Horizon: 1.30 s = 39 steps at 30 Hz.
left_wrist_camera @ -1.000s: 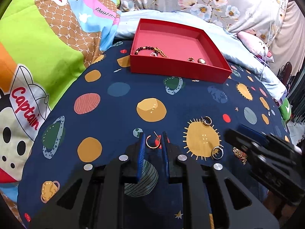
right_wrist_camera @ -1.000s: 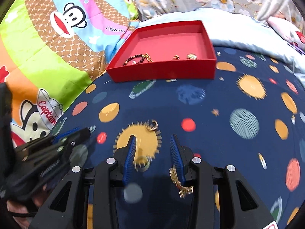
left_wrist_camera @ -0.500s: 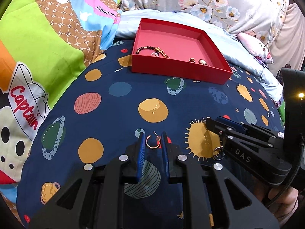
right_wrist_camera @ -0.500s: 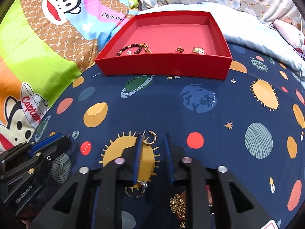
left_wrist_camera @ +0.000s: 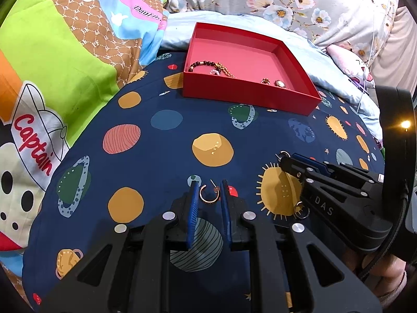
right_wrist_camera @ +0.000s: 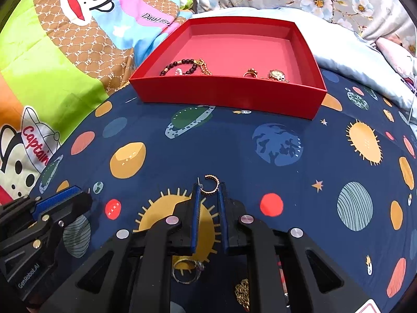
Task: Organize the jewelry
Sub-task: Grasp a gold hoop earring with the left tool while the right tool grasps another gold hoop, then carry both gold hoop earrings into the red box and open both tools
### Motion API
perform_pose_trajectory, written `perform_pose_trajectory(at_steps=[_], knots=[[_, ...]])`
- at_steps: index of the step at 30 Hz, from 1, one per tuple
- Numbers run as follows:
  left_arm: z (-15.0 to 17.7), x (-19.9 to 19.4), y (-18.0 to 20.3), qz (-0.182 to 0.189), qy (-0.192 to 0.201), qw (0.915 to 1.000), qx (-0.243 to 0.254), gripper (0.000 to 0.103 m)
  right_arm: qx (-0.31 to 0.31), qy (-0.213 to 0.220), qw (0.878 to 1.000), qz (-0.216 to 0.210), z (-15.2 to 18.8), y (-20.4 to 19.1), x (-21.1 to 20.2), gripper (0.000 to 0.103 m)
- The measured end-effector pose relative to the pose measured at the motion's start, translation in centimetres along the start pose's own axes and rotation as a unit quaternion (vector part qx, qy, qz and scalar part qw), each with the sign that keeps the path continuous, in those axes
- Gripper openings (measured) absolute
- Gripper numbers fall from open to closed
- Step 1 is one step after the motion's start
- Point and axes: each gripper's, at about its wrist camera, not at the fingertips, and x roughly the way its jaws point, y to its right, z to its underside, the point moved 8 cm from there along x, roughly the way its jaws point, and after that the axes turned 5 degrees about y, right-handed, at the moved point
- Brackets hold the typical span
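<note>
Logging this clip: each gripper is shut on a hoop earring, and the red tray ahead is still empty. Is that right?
Not quite. The red tray is not empty: the right wrist view shows a bead bracelet, a gold chain, a ring and a small watch inside. The rest holds: left gripper and right gripper each clamp a hoop earring.

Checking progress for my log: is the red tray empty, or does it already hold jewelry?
Not empty. The red tray holds a dark beaded bracelet with a gold chain at left, and two small gold pieces at right.
</note>
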Motion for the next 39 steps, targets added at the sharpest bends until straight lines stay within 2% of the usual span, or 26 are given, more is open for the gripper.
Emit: perform_pose_trajectory(at_steps=[9,14,19,22,27,33,39], knots=[[-0.4,0.0,-0.5,-0.001,0.001,1.0000,-0.004,0.016,-0.017,-0.001,1.000,-0.008,-1.0,-0.9,0.9,0.013],[-0.5,0.0,-0.7,-0.002,0.002,1.0000,-0.006,0.016,-0.022,0.000,0.999,-0.024,-1.3,-1.6,1.2,0.023],[-0.5,0.0,-0.8,-0.002,0.002,1.0000,-0.007,0.016,-0.023,-0.002,0.999,-0.026,-1.5,-1.8,1.5,0.023],[-0.6,0.0,-0.8,-0.002,0.002,1.0000,-0.007,0.016,-0.026,-0.002,0.999,-0.021,-1.6,-1.9,1.7,0.017],[-0.6,-0.1,-0.8,-0.001,0.003,1.0000,-0.006,0.016,-0.021,0.003,1.000,-0.016,-1.7,-1.8,1.5,0.017],[-1.8,-0.5,-0.3,0.005,0.011,0.9999,0.005,0.016,-0.003,0.031,0.999,-0.015,-2.6,-0.5,-1.1,0.017],[-4.9,-0.4,0.9,0.006,0.027,0.9991,0.034,0.016,0.011,0.074,0.997,-0.005,-5.8,2.4,-5.0,0.017]])
